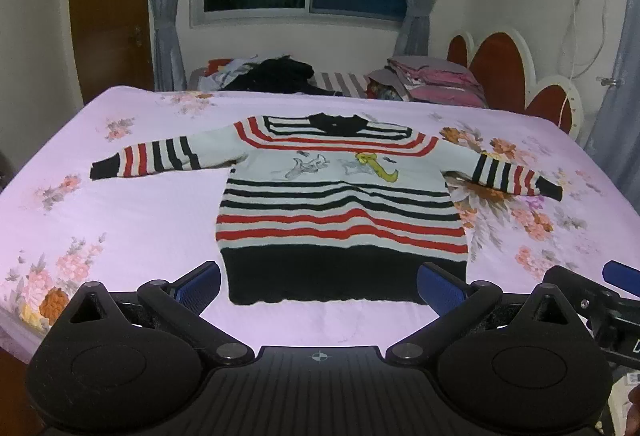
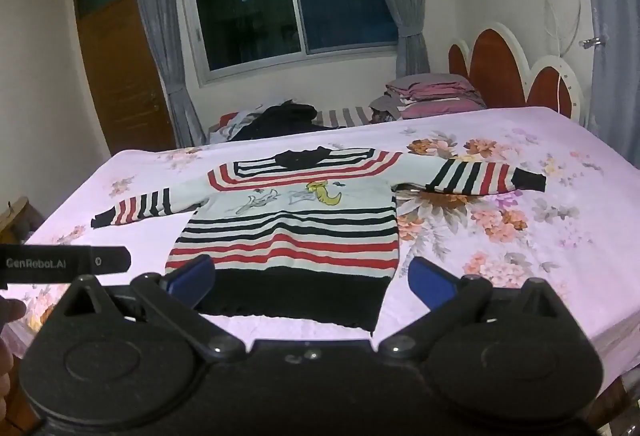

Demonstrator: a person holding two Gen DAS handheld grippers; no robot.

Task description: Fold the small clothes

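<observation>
my left hand-held gripper is spread fully wide, holding nothing. my right hand-held gripper is likewise wide apart and empty. the striped sweater lies flat, face up, on the bed, sleeves spread left and right, black hem nearest both tools. a clothes pile sits far behind.
</observation>
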